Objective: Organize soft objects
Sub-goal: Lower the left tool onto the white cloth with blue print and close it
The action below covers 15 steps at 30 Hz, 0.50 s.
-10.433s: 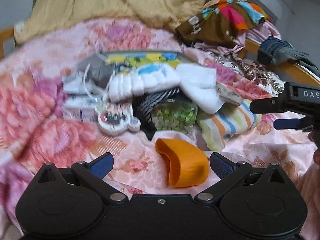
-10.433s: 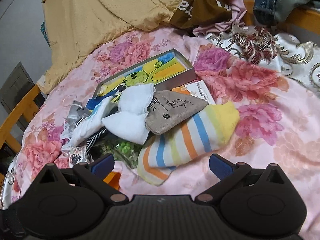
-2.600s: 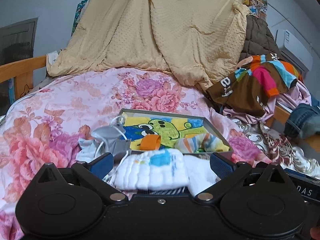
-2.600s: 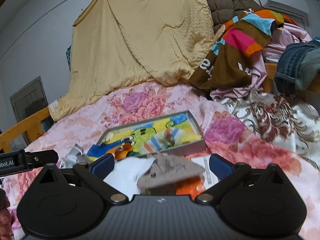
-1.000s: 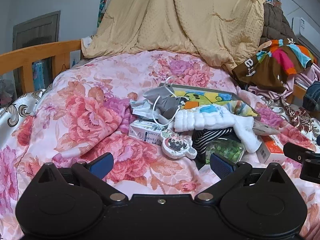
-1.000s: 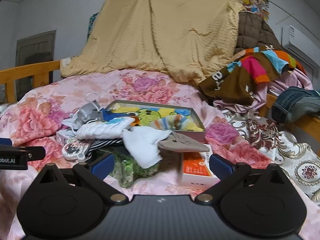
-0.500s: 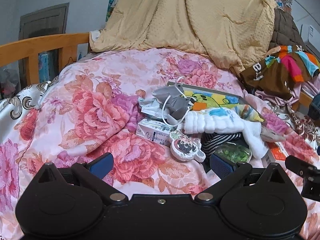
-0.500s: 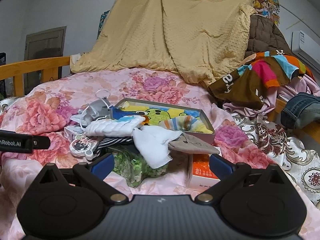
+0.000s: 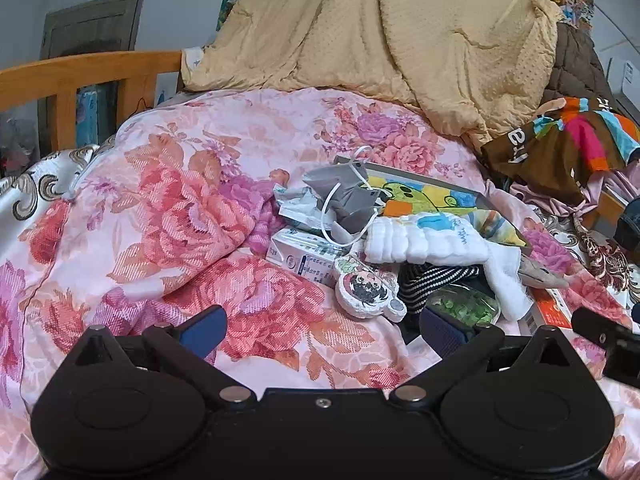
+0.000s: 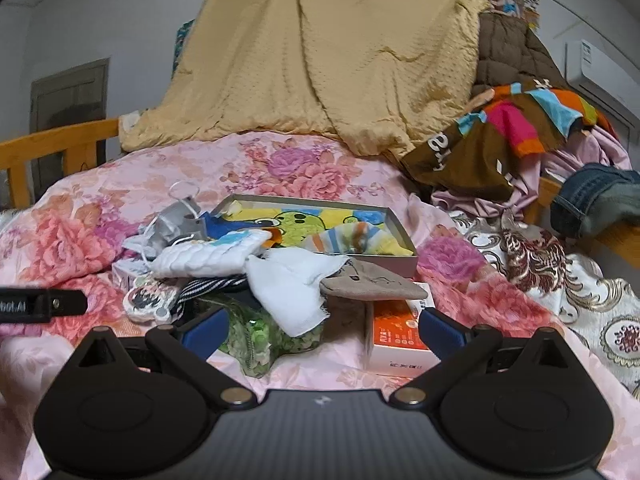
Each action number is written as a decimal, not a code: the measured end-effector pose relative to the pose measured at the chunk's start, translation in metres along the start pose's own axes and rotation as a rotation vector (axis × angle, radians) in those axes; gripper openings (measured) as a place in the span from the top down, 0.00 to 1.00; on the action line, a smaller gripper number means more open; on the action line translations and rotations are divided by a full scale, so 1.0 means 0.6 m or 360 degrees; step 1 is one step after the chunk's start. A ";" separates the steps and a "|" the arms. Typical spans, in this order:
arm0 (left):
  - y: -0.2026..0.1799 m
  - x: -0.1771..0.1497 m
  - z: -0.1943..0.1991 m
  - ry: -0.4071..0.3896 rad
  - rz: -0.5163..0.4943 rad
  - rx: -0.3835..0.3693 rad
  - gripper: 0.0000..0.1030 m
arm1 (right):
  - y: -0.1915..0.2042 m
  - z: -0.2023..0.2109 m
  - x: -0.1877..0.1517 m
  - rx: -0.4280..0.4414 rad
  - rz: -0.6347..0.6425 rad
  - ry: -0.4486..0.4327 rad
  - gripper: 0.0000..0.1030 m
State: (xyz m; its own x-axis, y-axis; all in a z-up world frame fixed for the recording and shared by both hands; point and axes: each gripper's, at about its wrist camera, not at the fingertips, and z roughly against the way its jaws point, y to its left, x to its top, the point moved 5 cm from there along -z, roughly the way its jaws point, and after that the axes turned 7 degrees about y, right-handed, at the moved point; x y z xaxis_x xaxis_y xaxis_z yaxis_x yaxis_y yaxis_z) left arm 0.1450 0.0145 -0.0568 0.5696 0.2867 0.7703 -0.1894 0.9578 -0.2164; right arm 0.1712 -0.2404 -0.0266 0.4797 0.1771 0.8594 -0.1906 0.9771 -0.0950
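Observation:
A heap of soft things lies on the pink floral bedspread (image 9: 192,216). It holds a white ribbed cloth (image 9: 424,240) (image 10: 208,258), a plain white cloth (image 10: 292,284), a grey-brown pouch (image 10: 372,282), a grey mask with cords (image 9: 344,200), a striped black-and-white cloth (image 9: 436,276) and a cartoon plush charm (image 9: 366,286). Behind the heap stands a shallow cartoon-printed box (image 10: 402,226) with a striped sock (image 10: 356,240) inside. My left gripper (image 9: 322,328) is open and empty, short of the heap. My right gripper (image 10: 322,330) is open and empty too, just before the green-bead bag (image 10: 256,340).
An orange-and-white carton (image 10: 396,332) and a white carton (image 9: 304,256) lie in the heap. A tan quilt (image 10: 320,60) hangs at the back. Piled clothes (image 10: 520,136) and jeans (image 10: 596,196) fill the right side. A wooden bed rail (image 9: 80,80) runs along the left.
Both grippers have drawn back from the box toward the near side of the heap and stayed open. The left view has shifted slightly closer; the orange piece and striped sock lie in the box.

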 end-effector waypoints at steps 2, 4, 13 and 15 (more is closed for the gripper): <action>-0.001 -0.001 -0.003 0.0001 -0.0010 0.0003 0.01 | -0.006 -0.004 0.001 0.0012 -0.0034 0.0015 0.00; -0.003 0.000 -0.006 0.0005 -0.0011 -0.0004 0.01 | -0.011 -0.007 0.002 0.0025 -0.0060 0.0025 0.00; -0.049 0.022 -0.032 -0.0065 -0.0016 -0.0100 0.01 | -0.050 -0.005 0.008 0.0086 -0.0276 0.0043 0.00; -0.066 0.033 -0.043 -0.0070 -0.0047 -0.0133 0.01 | -0.062 -0.008 0.009 0.0102 -0.0337 0.0046 0.00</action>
State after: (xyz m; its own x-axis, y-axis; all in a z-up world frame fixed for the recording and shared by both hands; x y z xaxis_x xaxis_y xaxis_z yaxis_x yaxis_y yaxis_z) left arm 0.1841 -0.0172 -0.0484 0.5378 0.2586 0.8024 -0.1045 0.9649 -0.2409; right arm 0.1849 -0.2753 -0.0210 0.5390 -0.0271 0.8418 -0.1367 0.9834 0.1192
